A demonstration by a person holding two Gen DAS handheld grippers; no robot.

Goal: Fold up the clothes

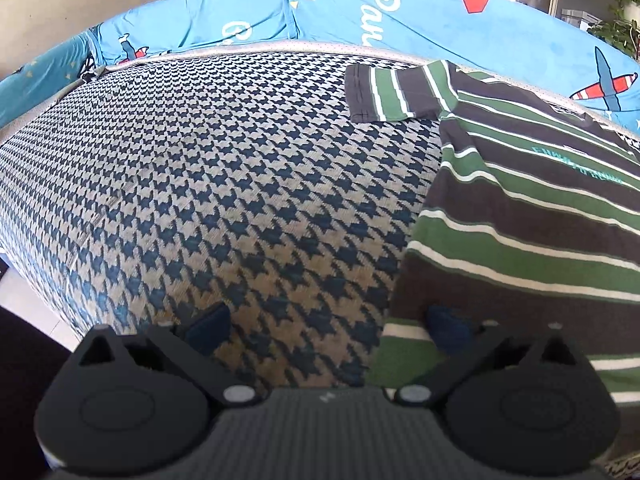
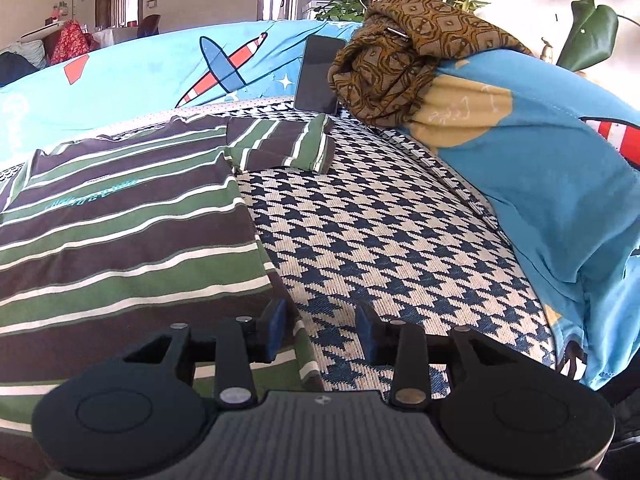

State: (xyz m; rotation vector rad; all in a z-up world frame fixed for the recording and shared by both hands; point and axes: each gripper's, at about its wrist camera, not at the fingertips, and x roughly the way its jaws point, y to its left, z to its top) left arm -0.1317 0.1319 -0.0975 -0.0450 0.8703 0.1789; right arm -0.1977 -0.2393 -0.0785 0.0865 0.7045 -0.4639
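Striped shirt [image 1: 520, 216] flat, both tongs agape

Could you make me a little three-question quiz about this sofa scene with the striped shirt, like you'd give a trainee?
1. True or false: the left gripper is clamped shut on the striped shirt.
2. What leans against the blue cover behind the shirt's sleeve? A) a book B) a dark phone C) a remote
3. Fill in: the brown patterned cloth lies bundled on top of the ____ cushion.

Key: 1 false, both grippers stand open, one at each lower side edge of the shirt, the right gripper likewise. 2 B. 3 blue.
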